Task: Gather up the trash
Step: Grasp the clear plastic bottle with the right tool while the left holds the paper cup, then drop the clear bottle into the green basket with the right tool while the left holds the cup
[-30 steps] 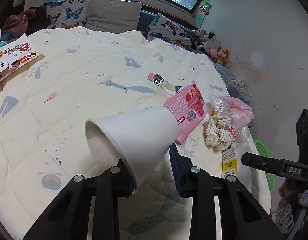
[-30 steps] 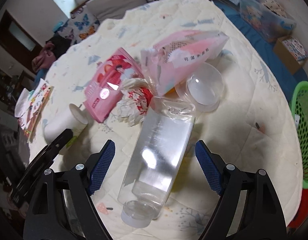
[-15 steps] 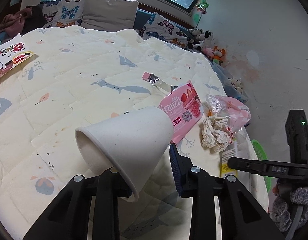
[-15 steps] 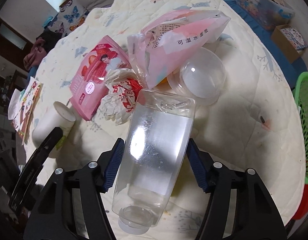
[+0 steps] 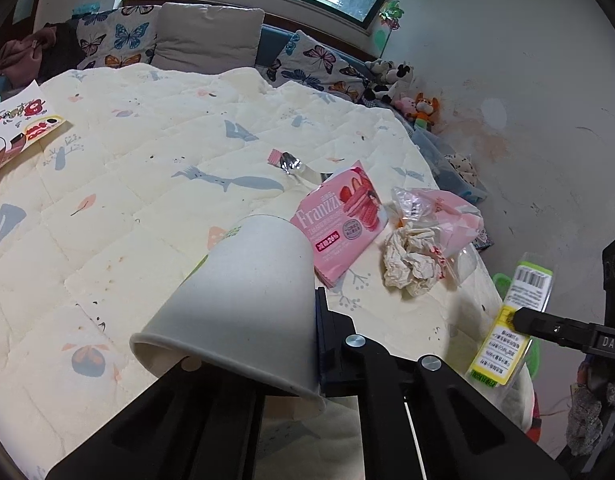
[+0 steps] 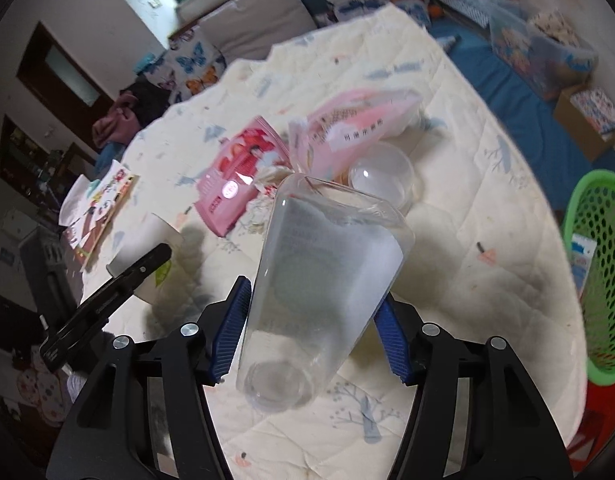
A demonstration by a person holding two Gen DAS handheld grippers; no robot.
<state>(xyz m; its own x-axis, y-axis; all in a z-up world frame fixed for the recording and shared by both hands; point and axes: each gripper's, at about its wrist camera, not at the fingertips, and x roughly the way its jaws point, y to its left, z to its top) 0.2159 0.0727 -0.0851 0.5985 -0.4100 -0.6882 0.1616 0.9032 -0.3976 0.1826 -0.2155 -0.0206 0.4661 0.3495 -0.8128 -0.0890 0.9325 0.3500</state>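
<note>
My left gripper (image 5: 259,344) is shut on a white paper cup (image 5: 243,300), held tilted above the quilt. My right gripper (image 6: 311,320) is shut on a clear plastic bottle (image 6: 319,280), lifted off the quilt; its label (image 5: 515,320) shows in the left wrist view. On the quilt lie a pink Franzzi wafer pack (image 5: 341,220), a crumpled paper wad (image 5: 411,260), a pink plastic bag (image 5: 447,216), a clear dome lid (image 6: 381,174) and a small foil wrapper (image 5: 285,160). A green mesh basket (image 6: 599,268) stands at the right, below the table edge.
The cream quilt (image 5: 147,200) covers a round table. A printed paper sheet (image 5: 15,132) lies at its far left. Cushions (image 5: 207,36) and soft toys (image 5: 415,104) line the back. Boxes (image 6: 587,120) sit on the blue floor mat at right.
My right gripper closed on the clear bottle and lifted it off the quilt. My left gripper raised the paper cup and tipped it, so its rim now points down towards me.
</note>
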